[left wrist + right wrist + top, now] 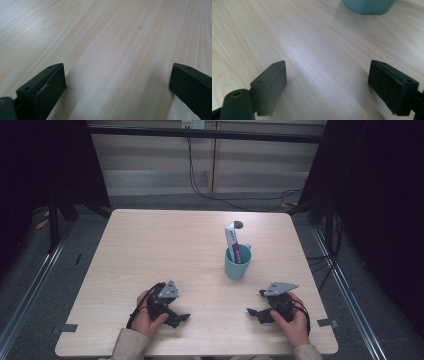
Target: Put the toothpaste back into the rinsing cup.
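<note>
Left tool (176, 316): in your left hand (147, 317), low at the near edge of the table (150, 240). Jaws stand wide apart with nothing between them; the left gripper view has bare wood grain between the pads (53, 87). Looks like a parked, ready pose.

Right tool (258, 312): in your right hand (295, 320), mirrored on the near right side. Jaws spread wide, nothing held. It points toward the cup, so it looks to be the one placed to reach.

Cup (237, 261): teal, upright, right of centre, well apart from both tools and nearer the right one. The right gripper view catches its base (368, 6) at the top edge.

Tube (233, 241): white with purple print, standing in the cup and leaning on the rim, its top tilted away to the left. Upright storage explains the lean; the cup wall props it.

Dark round piece (238, 225): sits at the tube's top end. Possibly a cap; too small to tell.

Cut off: the cup's upper part and the tube in the right gripper view.

Hard to read: the tube's print; how deep the tube sits inside the cup.

Far: cables (200, 185) on the floor beyond the table.
</note>
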Demonstrator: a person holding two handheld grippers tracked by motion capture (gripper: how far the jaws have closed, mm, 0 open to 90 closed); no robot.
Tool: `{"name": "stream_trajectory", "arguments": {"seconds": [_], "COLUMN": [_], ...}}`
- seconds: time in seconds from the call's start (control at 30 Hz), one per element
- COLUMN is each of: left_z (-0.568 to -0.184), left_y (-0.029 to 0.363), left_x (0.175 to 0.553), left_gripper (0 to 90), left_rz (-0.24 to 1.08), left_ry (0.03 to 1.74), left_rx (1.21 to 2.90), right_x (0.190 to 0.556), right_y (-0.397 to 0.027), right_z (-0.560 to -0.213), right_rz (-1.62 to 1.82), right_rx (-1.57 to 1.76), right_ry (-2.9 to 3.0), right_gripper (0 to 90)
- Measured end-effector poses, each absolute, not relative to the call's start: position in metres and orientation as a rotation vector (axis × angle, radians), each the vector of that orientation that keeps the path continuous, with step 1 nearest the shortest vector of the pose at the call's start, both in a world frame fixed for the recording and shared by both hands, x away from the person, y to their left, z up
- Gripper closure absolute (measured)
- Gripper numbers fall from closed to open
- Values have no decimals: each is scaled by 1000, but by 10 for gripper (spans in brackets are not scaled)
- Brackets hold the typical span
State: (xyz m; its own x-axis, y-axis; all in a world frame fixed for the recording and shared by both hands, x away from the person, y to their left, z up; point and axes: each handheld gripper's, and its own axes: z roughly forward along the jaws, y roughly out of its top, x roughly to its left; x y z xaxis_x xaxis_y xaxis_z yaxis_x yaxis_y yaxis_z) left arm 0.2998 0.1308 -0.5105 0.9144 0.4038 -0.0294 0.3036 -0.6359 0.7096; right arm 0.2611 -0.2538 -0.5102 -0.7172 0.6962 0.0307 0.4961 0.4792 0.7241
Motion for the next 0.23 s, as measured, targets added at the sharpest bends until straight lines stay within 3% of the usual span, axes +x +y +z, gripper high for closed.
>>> {"name": "stream_trajectory", "arguments": {"seconds": [0.23], "left_z": [-511], "left_y": [131], "left_x": [300], "left_gripper": [6], "left_rz": [169], "left_ry": [500], "left_rx": [2305], "right_x": [260], "right_y": [-253], "right_z": [-510], "right_rz": [1071], "right_rx": [1020], "right_ry": [2455], "right_gripper": [139]}}
